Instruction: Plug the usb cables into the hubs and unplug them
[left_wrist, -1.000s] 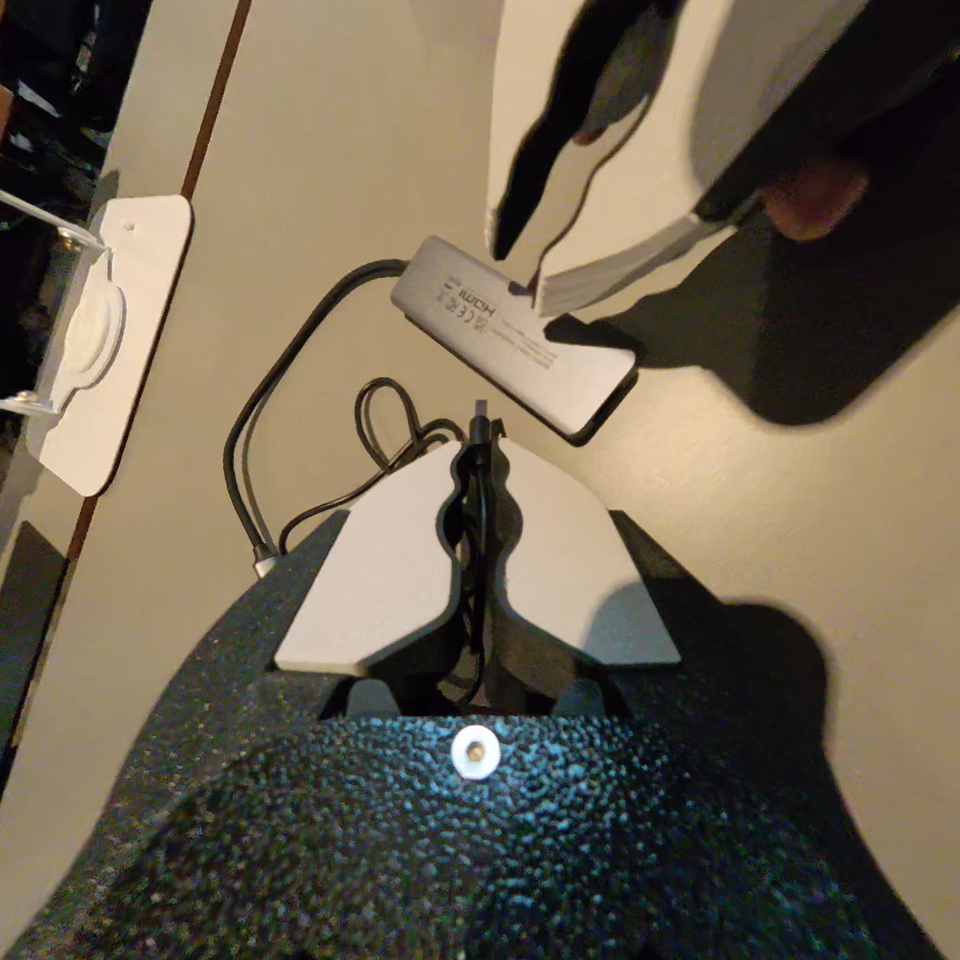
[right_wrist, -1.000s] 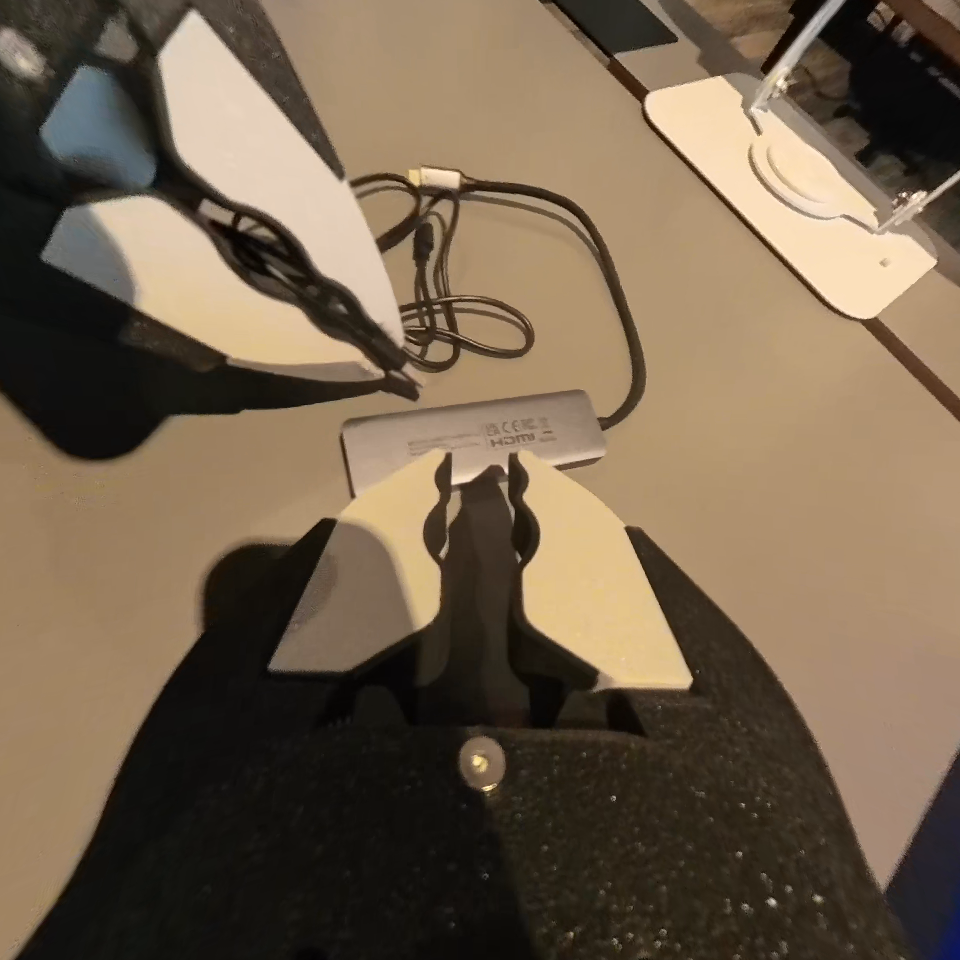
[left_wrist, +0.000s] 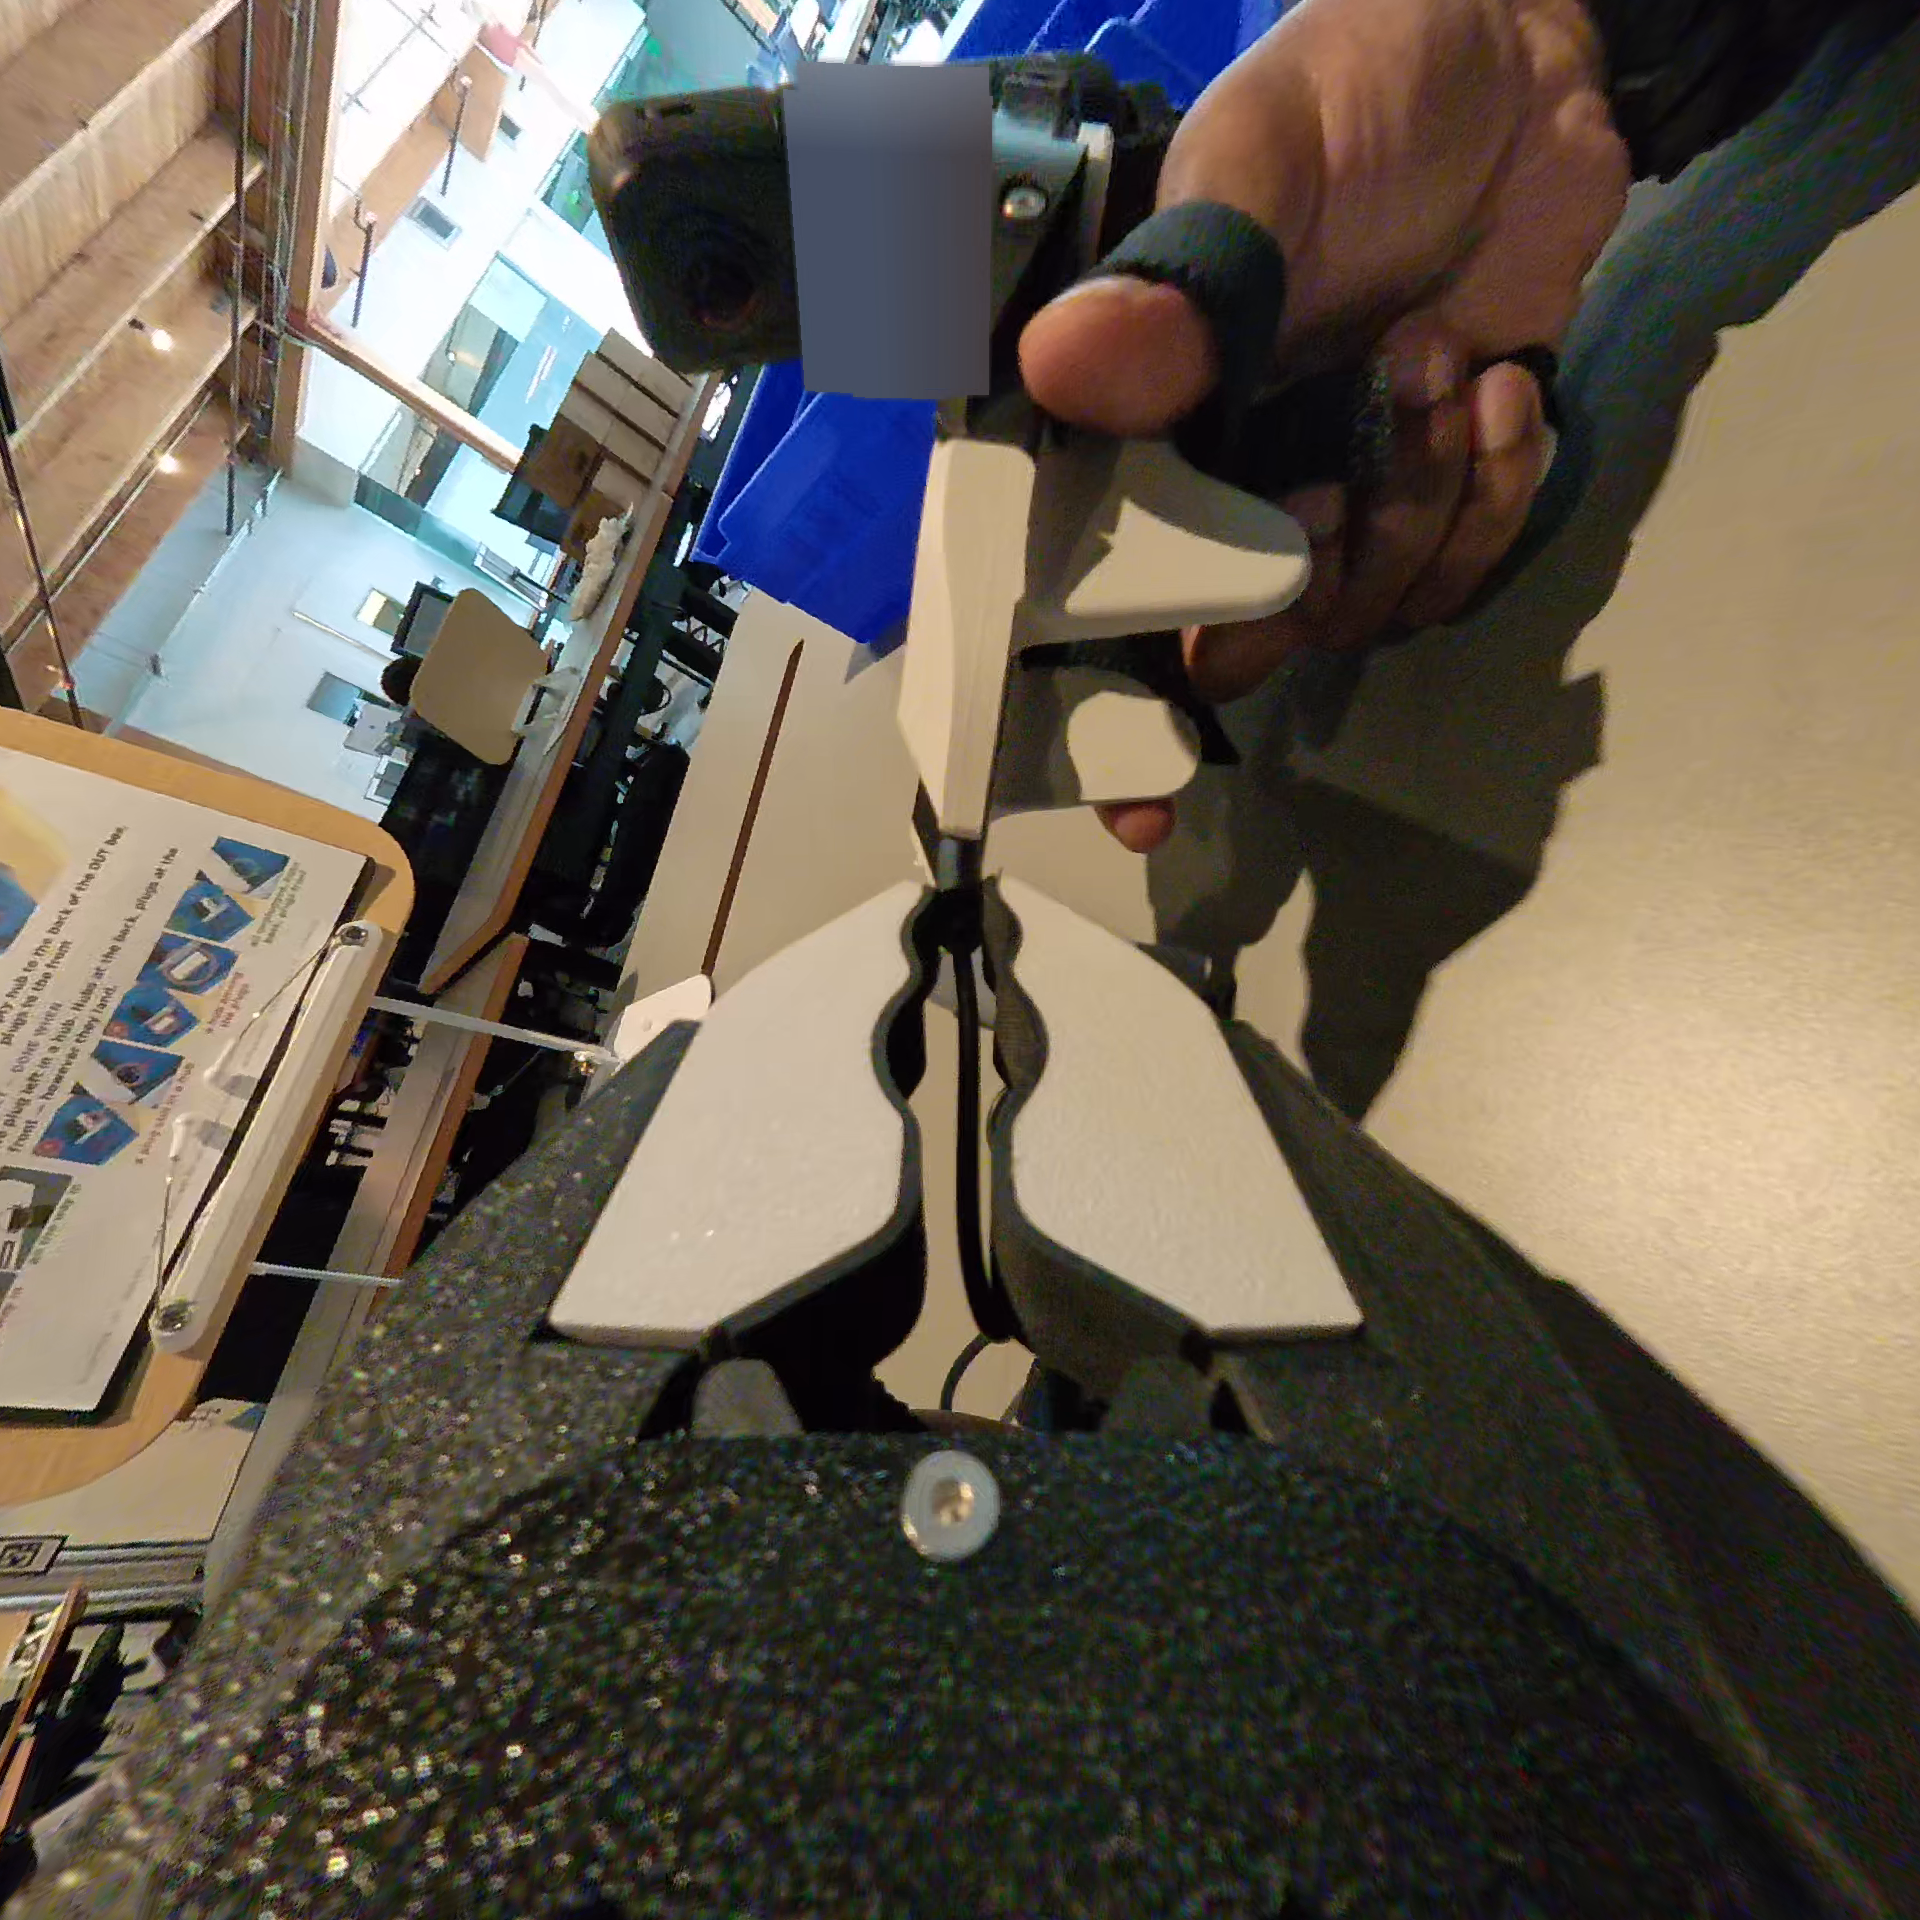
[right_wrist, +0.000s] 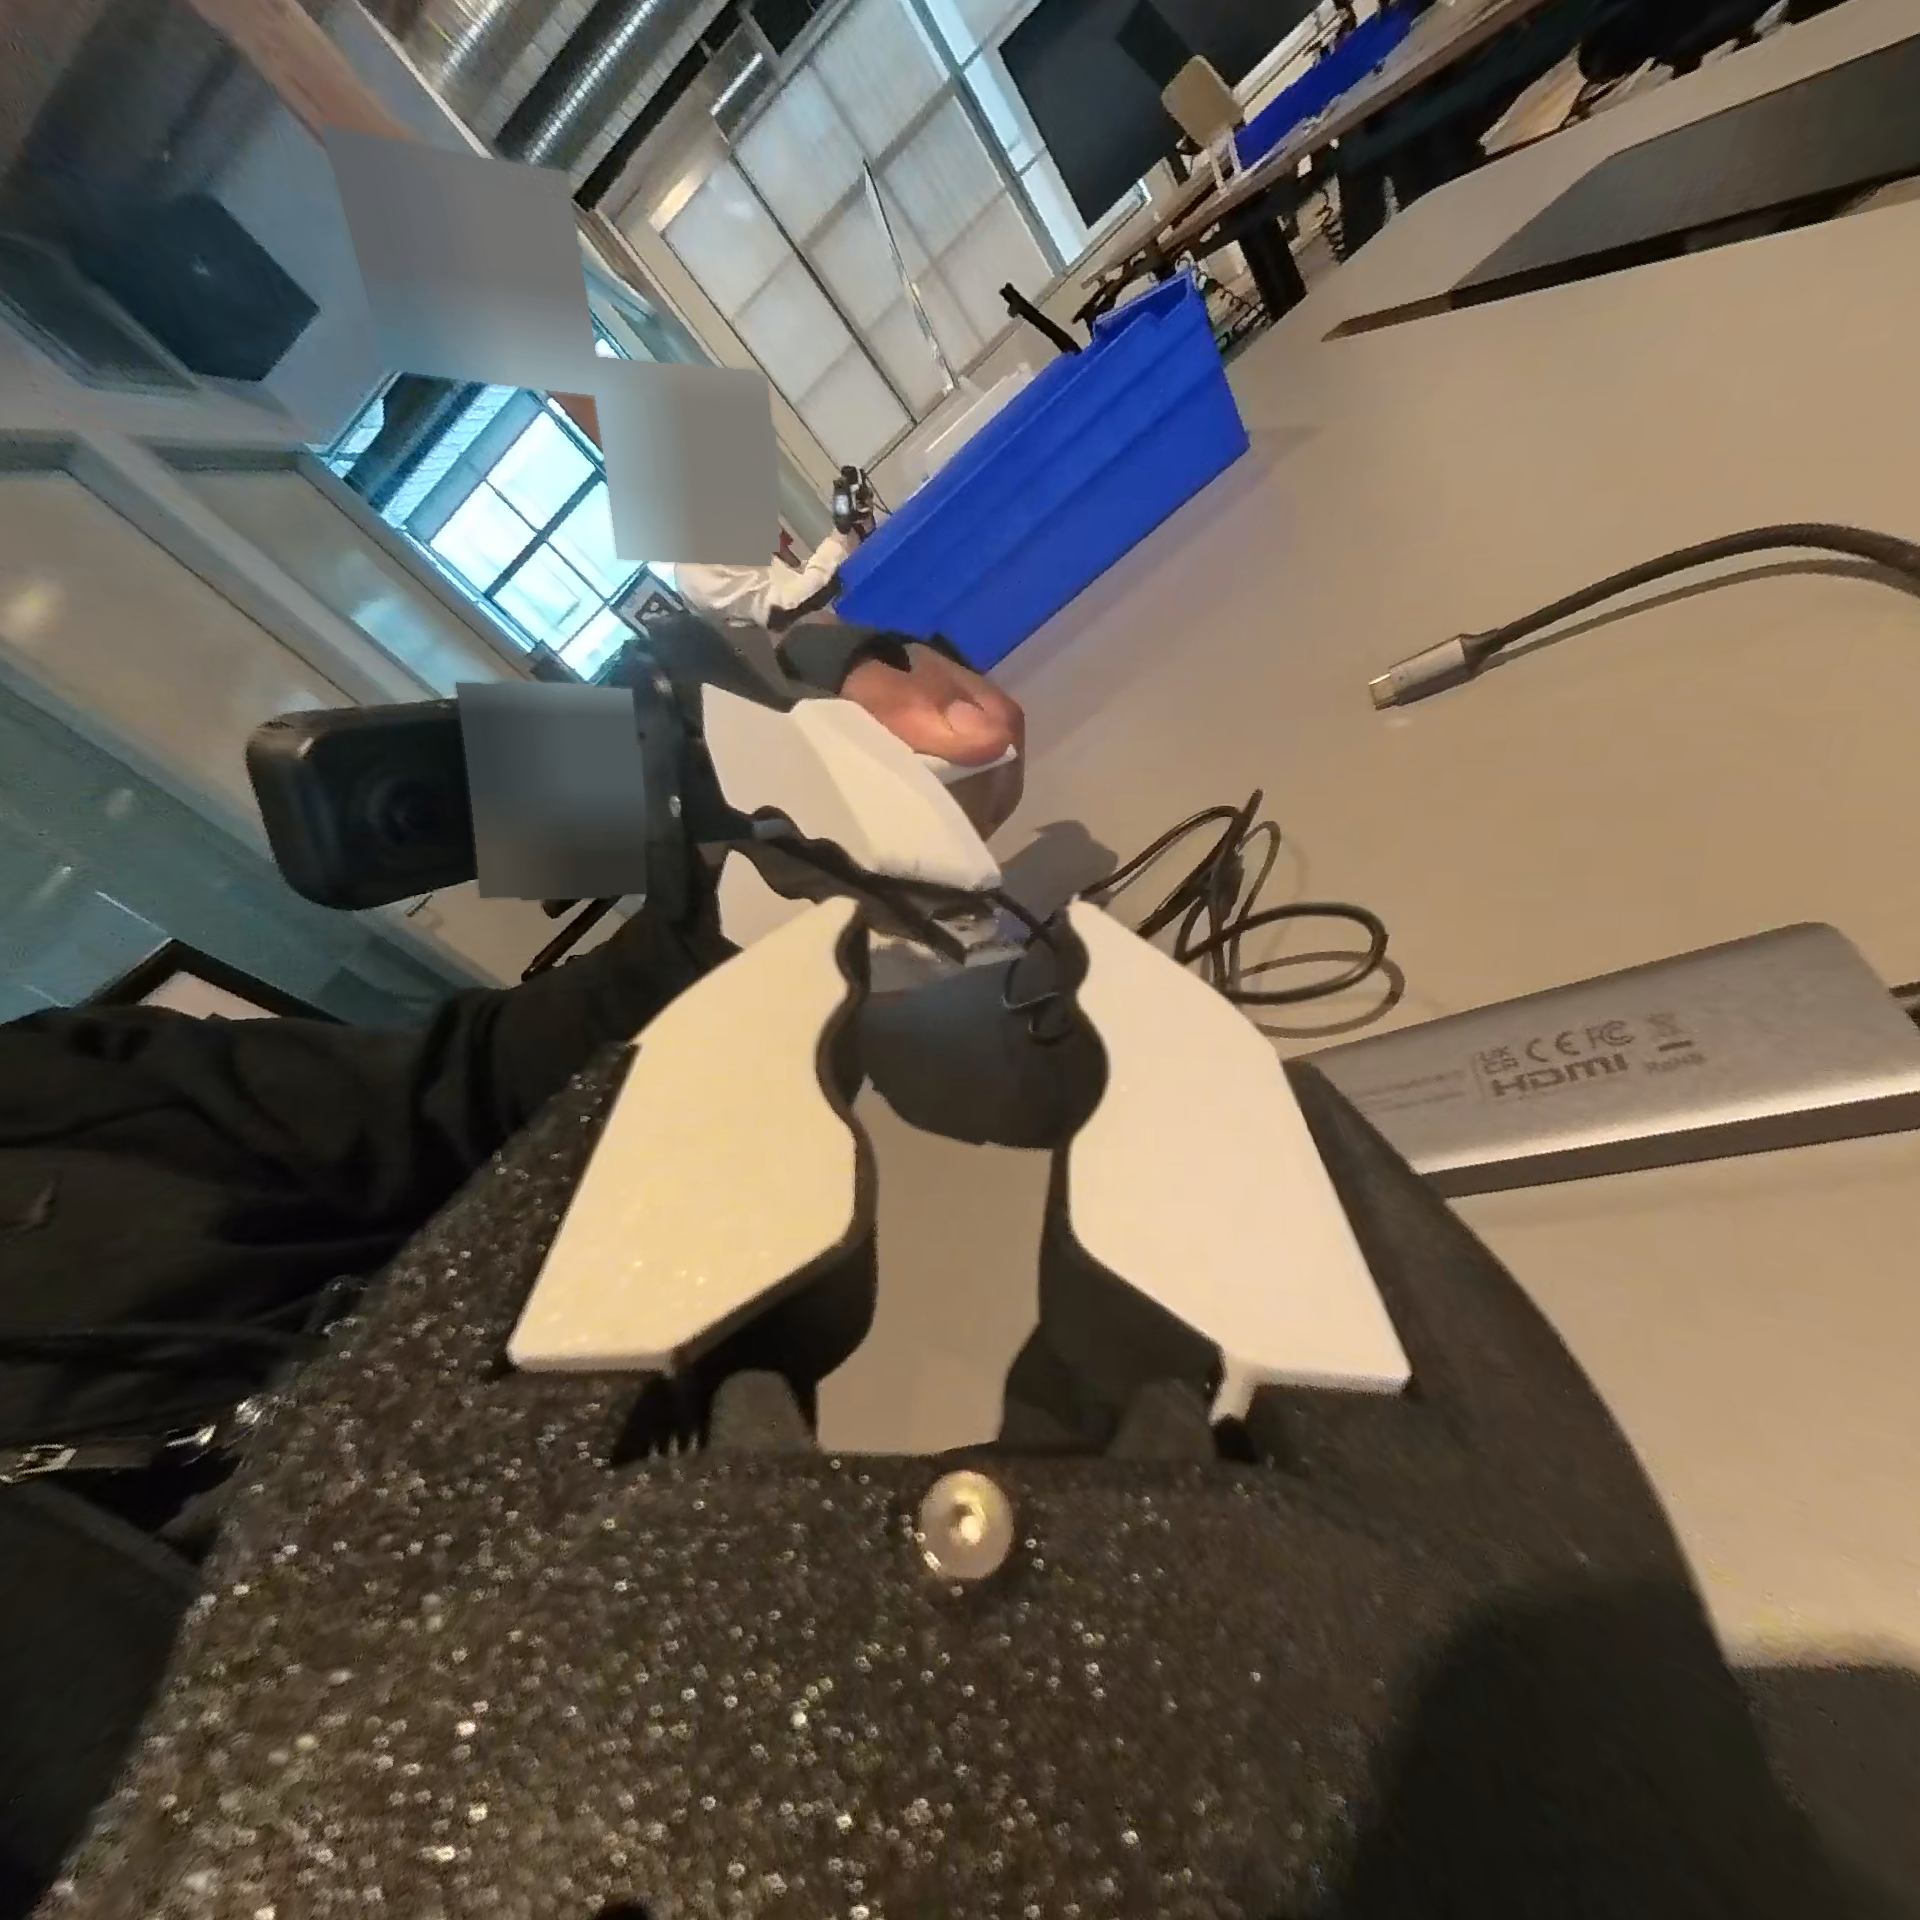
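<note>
Cable (left_wrist: 968, 1091) between left gripper (left_wrist: 951, 899) fingertips

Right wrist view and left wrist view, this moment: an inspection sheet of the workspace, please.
Surface: pale table.
Job's things: grey hub lies flat on the table; USB plug is in the air, apart from it.
Clutter: nothing seen.
Grippers: left gripper is shut on the thin black cable; right gripper is open, fingers either side of the plug.
Cables: the thin cable's coil lies loose on the table; the hub's braided lead ends in a silver connector, unplugged.
Surroundings: blue bin, instruction sheet on a board, windows.
</note>
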